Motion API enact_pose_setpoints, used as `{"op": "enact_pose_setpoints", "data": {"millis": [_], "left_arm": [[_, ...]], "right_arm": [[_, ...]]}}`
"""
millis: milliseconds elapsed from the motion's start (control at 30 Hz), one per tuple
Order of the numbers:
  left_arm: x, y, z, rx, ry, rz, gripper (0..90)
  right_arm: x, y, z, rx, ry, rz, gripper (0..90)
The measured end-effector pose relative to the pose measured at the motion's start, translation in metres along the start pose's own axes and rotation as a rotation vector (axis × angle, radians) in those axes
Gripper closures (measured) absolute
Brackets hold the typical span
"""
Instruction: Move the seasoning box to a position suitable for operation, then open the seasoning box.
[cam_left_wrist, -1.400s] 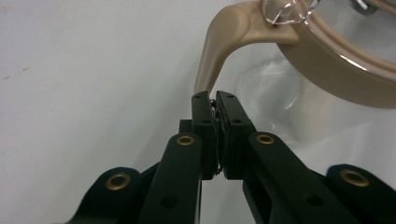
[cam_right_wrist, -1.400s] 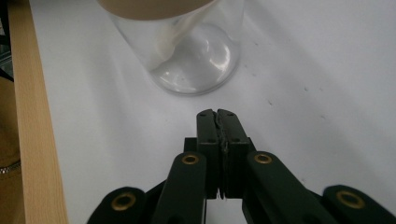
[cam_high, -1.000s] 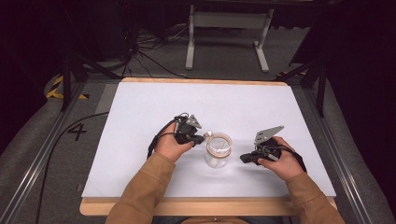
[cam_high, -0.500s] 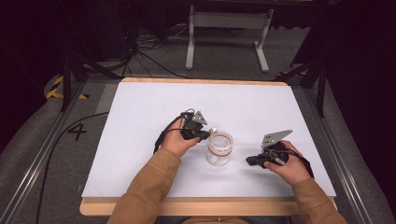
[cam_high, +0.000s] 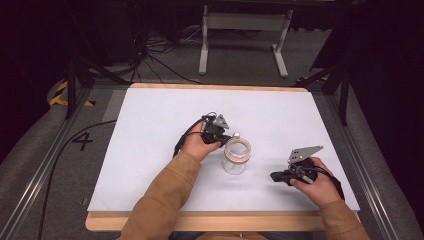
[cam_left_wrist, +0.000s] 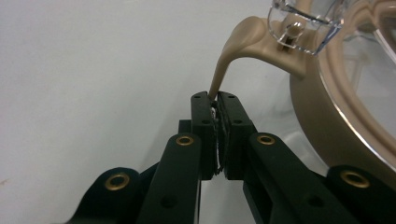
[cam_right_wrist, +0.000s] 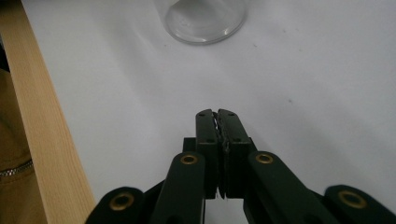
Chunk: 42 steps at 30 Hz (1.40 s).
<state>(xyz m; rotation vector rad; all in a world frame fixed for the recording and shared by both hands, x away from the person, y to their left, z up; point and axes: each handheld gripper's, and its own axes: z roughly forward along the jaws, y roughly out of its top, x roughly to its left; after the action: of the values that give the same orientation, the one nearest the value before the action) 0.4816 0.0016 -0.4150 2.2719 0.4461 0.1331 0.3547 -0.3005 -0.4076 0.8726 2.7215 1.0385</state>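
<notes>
Jar: a clear glass jar (cam_high: 236, 159) with a beige lid ring stands on the white surface (cam_high: 150, 130), near its front middle.
Left tongs (cam_high: 226, 138): pinching the lid's beige latch tab (cam_left_wrist: 229, 56) at the jar's rim.
Right tongs (cam_high: 276, 176): pressed together, holding nothing, low over the surface, well right of the jar.

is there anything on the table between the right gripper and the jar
Nothing visible. Bare white table lies between the shut right gripper and the jar. The left gripper grips the jar's tan lid tab on the far side.
</notes>
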Motion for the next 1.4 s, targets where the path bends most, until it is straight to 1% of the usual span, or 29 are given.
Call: {"op": "enact_pose_setpoints", "data": {"millis": [33, 133, 167, 200, 267, 333, 367, 400, 433, 467, 533, 600, 633, 667, 700, 767, 800, 833, 867, 900, 933, 1000, 1067, 1100, 1133, 1200, 1267, 1367, 1400], "left_arm": [[0.001, 0.000, -0.001, 0.004, -0.007, -0.006, 87.0], [0.002, -0.002, -0.006, 0.012, 0.008, -0.016, 84.9], [0.002, -0.004, -0.011, 0.014, 0.024, -0.032, 84.9], [0.002, -0.005, -0.016, 0.017, 0.029, -0.039, 83.8], [0.001, -0.009, -0.027, 0.002, 0.044, -0.063, 82.6], [0.001, -0.011, -0.037, -0.001, 0.056, -0.061, 82.6], [-0.001, -0.012, -0.045, -0.016, 0.063, -0.078, 82.6], [-0.003, -0.013, -0.051, -0.022, 0.068, -0.082, 82.6], [-0.006, -0.014, -0.058, -0.043, 0.066, -0.099, 82.5], [-0.007, -0.014, -0.063, -0.048, 0.064, -0.103, 82.5], [-0.011, -0.014, -0.073, -0.060, 0.044, -0.127, 85.9], [-0.015, -0.013, -0.082, -0.079, 0.034, -0.136, 88.5], [-0.018, -0.011, -0.088, -0.088, 0.039, -0.140, 89.0], [-0.019, -0.010, -0.091, -0.117, 0.036, -0.141, 89.2], [-0.021, -0.009, -0.094, -0.129, 0.027, -0.150, 89.2], [-0.023, -0.007, -0.096, -0.176, 0.020, -0.159, 89.3], [-0.024, -0.005, -0.097, -0.180, 0.013, -0.162, 89.3], [-0.024, -0.004, -0.096, -0.207, 0.016, -0.164, 89.3], [-0.025, -0.003, -0.096, -0.219, 0.011, -0.169, 89.4], [-0.026, -0.002, -0.095, -0.251, 0.008, -0.174, 89.3], [-0.025, 0.001, -0.093, -0.266, 0.009, -0.166, 89.2], [-0.025, 0.003, -0.090, -0.276, 0.009, -0.160, 89.0], [-0.024, 0.006, -0.085, -0.270, 0.005, -0.150, 88.6], [-0.024, 0.007, -0.083, -0.280, 0.005, -0.151, 88.6], [-0.023, 0.009, -0.081, -0.274, 0.005, -0.146, 88.6], [-0.022, 0.012, -0.075, -0.278, 0.006, -0.128, 88.7], [-0.022, 0.015, -0.069, -0.269, 0.006, -0.117, 88.6], [-0.021, 0.018, -0.062, -0.249, 0.014, -0.084, 89.2], [-0.021, 0.020, -0.059, -0.251, 0.012, -0.077, 89.4]], "right_arm": [[0.001, 0.000, 0.000, 0.001, -0.002, -0.001, 88.7], [0.002, 0.002, 0.002, 0.000, -0.003, -0.004, 88.8], [0.002, 0.003, 0.003, -0.002, -0.003, -0.008, 88.9], [0.003, 0.006, 0.004, -0.008, -0.007, -0.013, 89.0], [0.002, 0.010, 0.006, -0.021, -0.006, -0.022, 89.2], [0.002, 0.015, 0.007, -0.032, -0.005, -0.023, 89.4], [0.002, 0.017, 0.008, -0.036, -0.005, -0.026, 89.4], [0.001, 0.020, 0.009, -0.043, -0.005, -0.031, 89.4], [0.001, 0.023, 0.009, -0.046, -0.003, -0.035, 89.5], [0.000, 0.025, 0.010, -0.052, -0.002, -0.040, 89.6], [0.000, 0.029, 0.010, -0.057, 0.000, -0.039, 89.7], [-0.001, 0.031, 0.010, -0.063, 0.002, -0.046, 89.7], [-0.001, 0.032, 0.009, -0.065, 0.004, -0.046, 89.7], [-0.001, 0.033, 0.009, -0.068, 0.006, -0.046, 89.7], [-0.002, 0.034, 0.009, -0.071, 0.007, -0.044, 89.7], [-0.003, 0.034, 0.009, -0.076, 0.006, -0.044, 89.7], [-0.003, 0.034, 0.008, -0.078, 0.006, -0.042, 89.7], [-0.003, 0.034, 0.008, -0.079, 0.004, -0.041, 89.7], [-0.002, 0.033, 0.007, -0.082, 0.003, -0.040, 89.7], [-0.002, 0.033, 0.007, -0.082, 0.004, -0.037, 89.7], [-0.001, 0.032, 0.006, -0.085, 0.004, -0.037, 89.7], [0.000, 0.030, 0.004, -0.087, -0.002, -0.032, 89.7], [-0.001, 0.028, 0.002, -0.090, -0.006, -0.028, 89.7], [-0.001, 0.027, 0.001, -0.093, -0.009, -0.026, 89.7], [-0.001, 0.026, 0.000, -0.092, -0.011, -0.024, 89.7], [0.000, 0.023, -0.001, -0.092, -0.017, -0.018, 89.7], [0.001, 0.021, -0.002, -0.093, -0.020, -0.013, 89.7], [0.004, 0.017, -0.002, -0.092, -0.029, -0.016, 89.8], [0.006, 0.017, -0.002, -0.095, -0.034, -0.014, 89.9]]}}
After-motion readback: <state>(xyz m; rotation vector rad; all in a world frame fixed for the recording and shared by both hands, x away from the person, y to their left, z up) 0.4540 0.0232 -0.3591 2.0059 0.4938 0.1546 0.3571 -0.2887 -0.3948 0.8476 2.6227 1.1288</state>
